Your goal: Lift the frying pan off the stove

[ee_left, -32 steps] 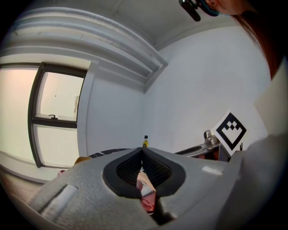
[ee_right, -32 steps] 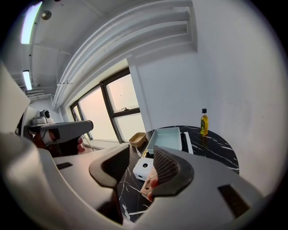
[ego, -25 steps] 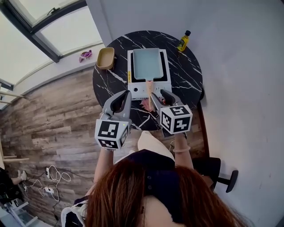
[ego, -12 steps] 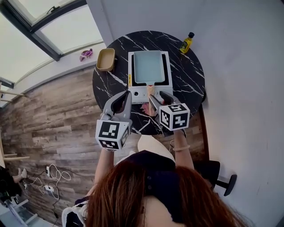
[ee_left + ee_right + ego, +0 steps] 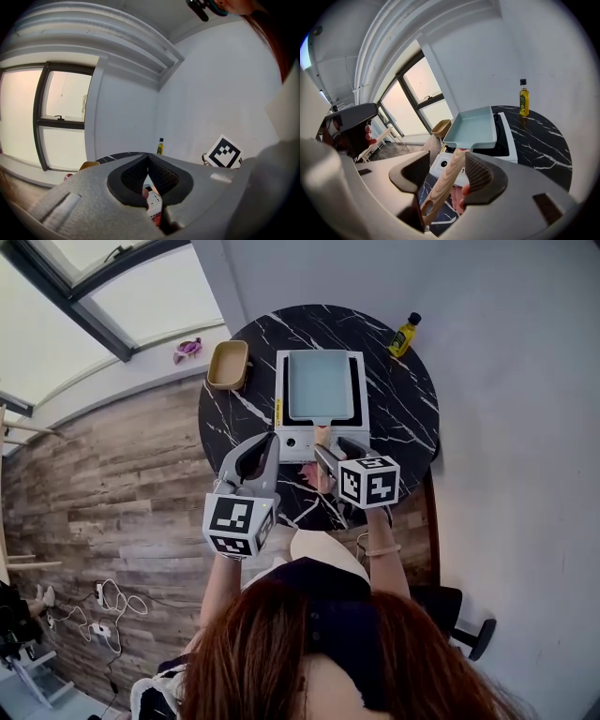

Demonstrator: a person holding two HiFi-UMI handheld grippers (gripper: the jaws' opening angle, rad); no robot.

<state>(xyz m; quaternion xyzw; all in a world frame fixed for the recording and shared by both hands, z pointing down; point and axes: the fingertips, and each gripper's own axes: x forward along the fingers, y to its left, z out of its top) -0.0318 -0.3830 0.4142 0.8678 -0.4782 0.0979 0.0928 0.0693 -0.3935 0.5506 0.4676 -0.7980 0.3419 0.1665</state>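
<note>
A pale blue rectangular frying pan [image 5: 320,385] [image 5: 471,124] sits on the white portable stove [image 5: 298,439] [image 5: 513,145] on a round black marble table [image 5: 403,413]. Its wooden handle [image 5: 322,434] [image 5: 443,185] points toward me. My right gripper [image 5: 333,448] [image 5: 447,159] straddles that handle; its jaws are opening. The handle rests against the right pad, with a gap at the left pad. My left gripper [image 5: 267,440] [image 5: 148,161] hovers left of the handle over the table's near edge, shut and empty.
A yellow oil bottle [image 5: 404,334] [image 5: 524,98] [image 5: 160,146] stands at the table's far right edge. A tan wooden bowl [image 5: 227,365] [image 5: 440,126] sits left of the stove. A pink thing [image 5: 314,472] lies under the handle. Wood floor lies to the left, a white wall to the right.
The right gripper's jaws have spread wider around the wooden handle and it has edged slightly forward. The pan stays on the stove. The left gripper has barely moved.
</note>
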